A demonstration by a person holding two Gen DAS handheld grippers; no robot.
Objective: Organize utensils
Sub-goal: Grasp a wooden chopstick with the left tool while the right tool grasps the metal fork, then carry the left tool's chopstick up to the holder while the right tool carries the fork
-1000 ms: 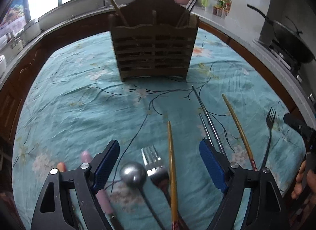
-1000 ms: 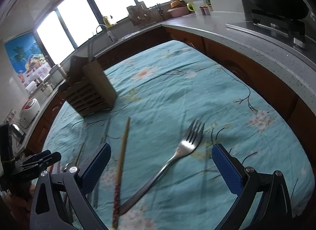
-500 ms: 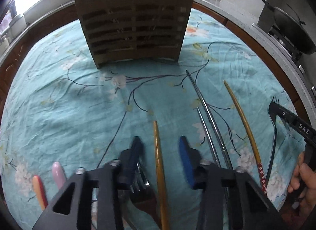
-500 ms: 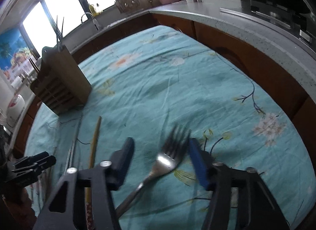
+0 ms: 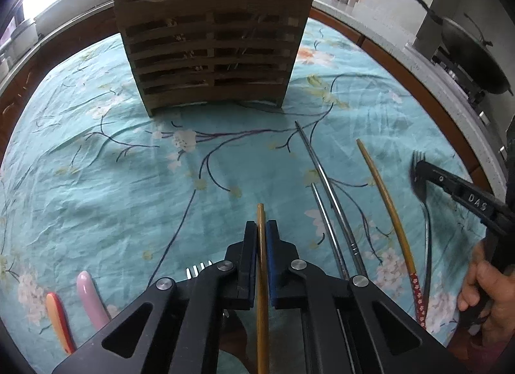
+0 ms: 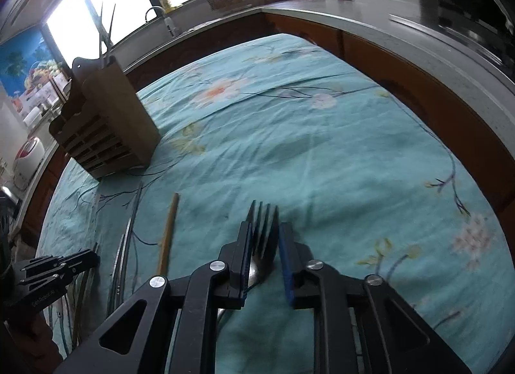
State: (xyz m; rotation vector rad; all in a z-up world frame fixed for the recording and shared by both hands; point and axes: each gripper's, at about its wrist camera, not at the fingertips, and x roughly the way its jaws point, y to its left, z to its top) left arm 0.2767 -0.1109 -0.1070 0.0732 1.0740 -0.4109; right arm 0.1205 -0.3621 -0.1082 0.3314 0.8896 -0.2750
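left gripper (image 5: 261,232) has just been closing and now its pads pinch a yellow chopstick (image 5: 262,277) flat on the teal tablecloth (image 5: 96,181), its tip poking out just past the pads. over on the other side, the right gripper (image 6: 264,239) has been closing too, jaws narrow around the head of a steel fork (image 6: 264,229); left pad touches the tines, a sliver of gap by the right pad. wooden utensil holder (image 5: 209,46) stands at the far end, well apart from both, with utensils already upright inside. two metal chopsticks (image 5: 328,200) and a second yellow chopstick (image 5: 386,203) lie between the grippers.
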